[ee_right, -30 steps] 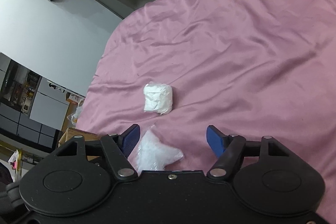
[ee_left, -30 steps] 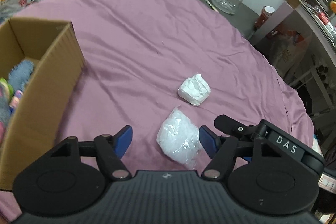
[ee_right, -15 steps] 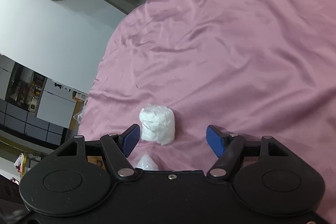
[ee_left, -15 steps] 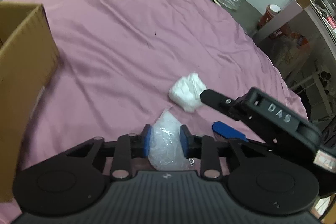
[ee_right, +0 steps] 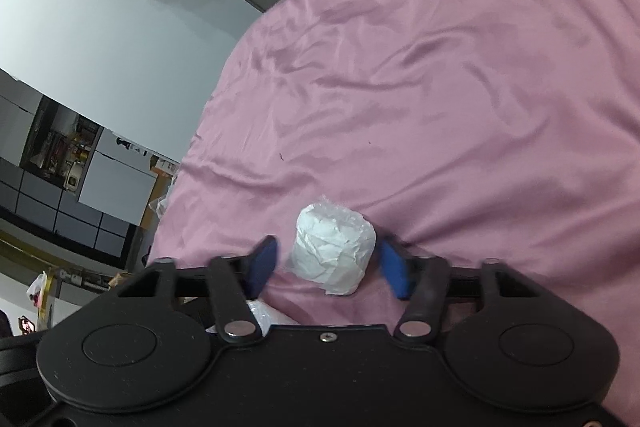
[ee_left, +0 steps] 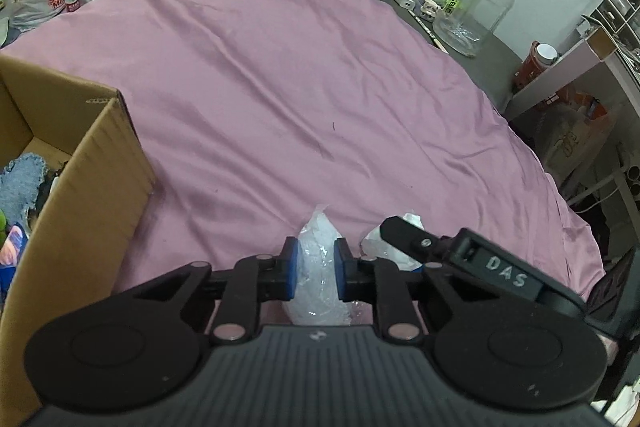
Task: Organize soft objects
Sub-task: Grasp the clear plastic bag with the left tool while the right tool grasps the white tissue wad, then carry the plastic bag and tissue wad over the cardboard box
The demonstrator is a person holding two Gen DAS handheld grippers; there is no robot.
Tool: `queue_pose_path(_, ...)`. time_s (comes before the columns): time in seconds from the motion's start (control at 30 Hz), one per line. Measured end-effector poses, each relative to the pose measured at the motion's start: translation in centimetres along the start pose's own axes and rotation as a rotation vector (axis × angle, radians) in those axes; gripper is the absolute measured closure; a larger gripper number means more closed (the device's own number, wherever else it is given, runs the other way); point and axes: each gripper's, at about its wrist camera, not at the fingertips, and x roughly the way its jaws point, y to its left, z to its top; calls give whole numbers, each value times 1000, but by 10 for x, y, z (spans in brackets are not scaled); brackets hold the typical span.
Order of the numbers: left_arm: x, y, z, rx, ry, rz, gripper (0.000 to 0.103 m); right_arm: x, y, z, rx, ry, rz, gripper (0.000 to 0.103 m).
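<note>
At lower centre of the right wrist view, the crumpled white paper wad (ee_right: 334,251) sits between the right gripper (ee_right: 326,263)'s closing jaws, not yet pinched, while the left gripper (ee_left: 314,267) pinches the clear plastic bag (ee_left: 316,259).

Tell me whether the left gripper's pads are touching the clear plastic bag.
Touching. The left wrist view shows the left gripper with both blue pads pressed against the clear plastic bag, which is pinched narrow between them as the jaws close.

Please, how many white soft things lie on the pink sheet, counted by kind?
Clear plastic bag of white filling: 1
White crumpled paper roll: 1
Total: 2
</note>
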Motion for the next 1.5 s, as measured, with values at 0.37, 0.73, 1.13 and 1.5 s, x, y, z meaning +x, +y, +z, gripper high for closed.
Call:
queue_pose_path(0.37,-22,3,-3,51,-17,-19,90,-28,14,-12,-2,-46,-44,64)
queue_pose_path(0.73,-70,16,-9,79,-57,-59,91,-73,38,-39,-32,-109,-114,64)
queue_pose_path(1.13,-131,45,2,112,-133,-95,91,-109,83,-60,-77,-186,-146,64)
queue_pose_path(1.5,-179,83,6,110,-209,-85,91,-123,119,-85,-123,-218,-142,64)
